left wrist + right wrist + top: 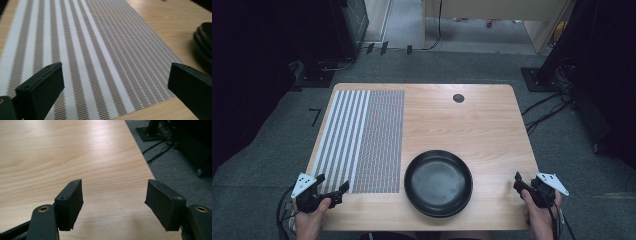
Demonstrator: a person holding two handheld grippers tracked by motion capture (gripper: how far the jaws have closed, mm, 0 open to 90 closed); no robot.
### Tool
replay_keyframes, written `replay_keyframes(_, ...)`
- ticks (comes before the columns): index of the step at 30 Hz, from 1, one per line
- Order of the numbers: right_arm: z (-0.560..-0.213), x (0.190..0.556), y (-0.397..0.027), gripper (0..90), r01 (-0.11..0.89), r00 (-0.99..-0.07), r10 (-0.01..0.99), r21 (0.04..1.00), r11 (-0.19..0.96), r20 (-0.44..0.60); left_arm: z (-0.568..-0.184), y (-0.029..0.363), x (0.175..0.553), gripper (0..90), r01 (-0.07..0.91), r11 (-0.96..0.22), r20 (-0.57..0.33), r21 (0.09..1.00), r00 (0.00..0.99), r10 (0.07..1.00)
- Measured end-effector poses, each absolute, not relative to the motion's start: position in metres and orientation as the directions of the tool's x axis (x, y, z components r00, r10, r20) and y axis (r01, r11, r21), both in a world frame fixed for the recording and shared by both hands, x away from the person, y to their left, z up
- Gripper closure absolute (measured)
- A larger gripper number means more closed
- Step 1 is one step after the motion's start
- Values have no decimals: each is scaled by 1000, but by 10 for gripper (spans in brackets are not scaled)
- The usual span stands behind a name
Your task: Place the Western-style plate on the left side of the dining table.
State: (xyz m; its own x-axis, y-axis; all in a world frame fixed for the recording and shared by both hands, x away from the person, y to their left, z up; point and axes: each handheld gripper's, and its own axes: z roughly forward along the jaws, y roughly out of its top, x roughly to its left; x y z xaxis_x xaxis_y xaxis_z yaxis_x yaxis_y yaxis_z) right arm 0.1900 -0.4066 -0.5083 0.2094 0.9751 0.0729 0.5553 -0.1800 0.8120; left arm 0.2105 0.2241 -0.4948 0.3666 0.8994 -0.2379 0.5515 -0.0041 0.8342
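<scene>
While held at the table's [482,125] near corners, left gripper [333,186] over striped mat's [362,140] edge, right gripper [523,184] beside black bowl [438,183]; both spread wide, gripping nothing.

right claw [113,203] jaws apart, nothing between | over bare table [75,157] | near its edge

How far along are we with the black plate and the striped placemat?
Nothing looks done yet: the black plate sits on bare table beside the striped placemat. Nothing is in hand; left gripper and right gripper are open and empty. Everything remains.
</scene>
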Motion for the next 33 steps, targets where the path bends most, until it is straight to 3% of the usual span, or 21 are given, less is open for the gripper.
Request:
replay_keyframes(1,-508,190,-407,296,555,209,975,812,-180,73,-495,224,210,81,551,-4,-238,834,367,899)
replay_keyframes(3,-502,188,-403,310,566,156,981,803,-188,119,-494,221,210,98,569,-9,-248,823,373,894)
replay_keyframes(5,-497,187,-398,363,562,114,985,810,-170,127,-490,215,211,97,555,-18,-237,832,385,892)
replay_keyframes(11,-487,187,-381,358,546,87,990,825,-144,115,-480,203,221,98,553,-27,-216,833,369,904)
replay_keyframes(15,-482,192,-374,347,553,44,984,816,-169,173,-477,192,227,97,563,-46,-188,825,352,917)
replay_keyframes(16,-479,194,-370,384,552,24,979,814,-181,201,-475,187,232,88,576,-58,-170,815,334,927)
replay_keyframes(19,-476,197,-367,419,543,21,979,820,-181,202,-472,184,238,83,589,-42,-172,807,303,937)
replay_keyframes(27,-459,209,-354,412,521,14,983,838,-163,182,-459,159,255,83,585,-51,-202,809,358,912)
replay_keyframes(33,-451,217,-345,411,578,31,983,799,-167,183,-455,139,265,84,601,-72,-226,796,405,886)
